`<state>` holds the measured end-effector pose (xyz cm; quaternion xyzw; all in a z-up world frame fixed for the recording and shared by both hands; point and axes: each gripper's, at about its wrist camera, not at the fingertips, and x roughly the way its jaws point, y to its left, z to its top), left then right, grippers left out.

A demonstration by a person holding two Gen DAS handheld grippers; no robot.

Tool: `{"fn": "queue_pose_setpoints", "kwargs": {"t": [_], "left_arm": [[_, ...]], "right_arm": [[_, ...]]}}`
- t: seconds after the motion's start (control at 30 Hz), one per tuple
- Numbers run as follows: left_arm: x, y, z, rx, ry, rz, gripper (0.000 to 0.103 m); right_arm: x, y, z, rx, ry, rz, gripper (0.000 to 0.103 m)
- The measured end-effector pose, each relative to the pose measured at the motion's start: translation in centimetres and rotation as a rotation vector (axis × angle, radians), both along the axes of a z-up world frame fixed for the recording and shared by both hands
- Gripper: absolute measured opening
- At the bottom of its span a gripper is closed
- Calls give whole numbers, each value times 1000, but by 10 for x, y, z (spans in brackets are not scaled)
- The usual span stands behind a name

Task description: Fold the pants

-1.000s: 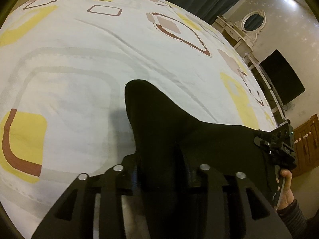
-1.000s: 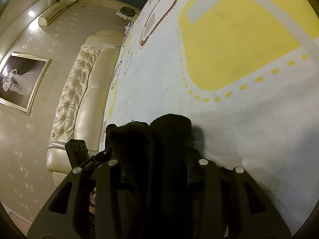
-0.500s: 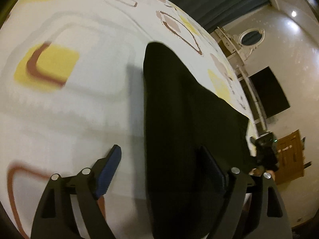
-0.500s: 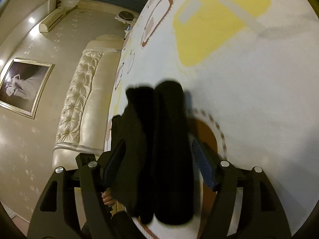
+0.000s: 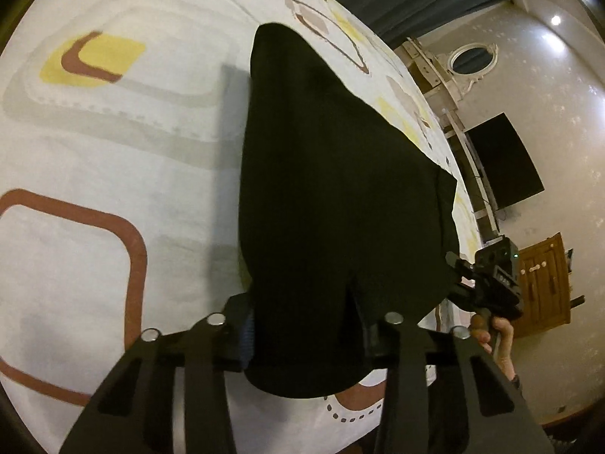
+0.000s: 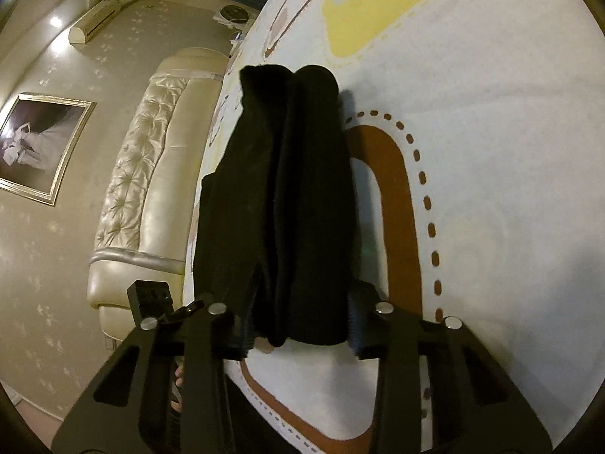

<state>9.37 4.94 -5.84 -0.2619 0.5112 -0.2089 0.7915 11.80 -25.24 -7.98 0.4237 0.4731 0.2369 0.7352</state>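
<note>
Left wrist: jaws reclosed on black pants (image 5: 332, 196), nearer bed edge

No legible text — none anywhere

One pair of black pants (image 5: 332, 189) is seen, bundled between the fingers of both grippers. Two grippers are counted: the left gripper (image 5: 306, 340) and the right gripper (image 6: 298, 325). One bedspread (image 5: 113, 174), one framed picture (image 6: 41, 147) and one dark screen (image 5: 503, 162) are counted beyond the fingers.
</note>
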Motion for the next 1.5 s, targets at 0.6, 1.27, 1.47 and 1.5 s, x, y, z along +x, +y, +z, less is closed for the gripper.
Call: {"fn": "queue_pose_setpoints", "kwargs": {"t": [0.6, 1.27, 1.47, 1.5], "left_arm": [[-20, 3, -7, -18, 16, -13, 39], [-89, -37, 29, 513, -243, 184, 84], [-110, -49, 42, 623, -282, 221, 84], [-114, -50, 45, 635, -293, 221, 84]], "right_arm": [[-43, -7, -10, 51, 38, 2, 32], [-98, 26, 52, -541, -61, -89, 79], [-117, 53, 64, -751, -114, -118, 79], [-122, 56, 66, -775, -132, -123, 79]]}}
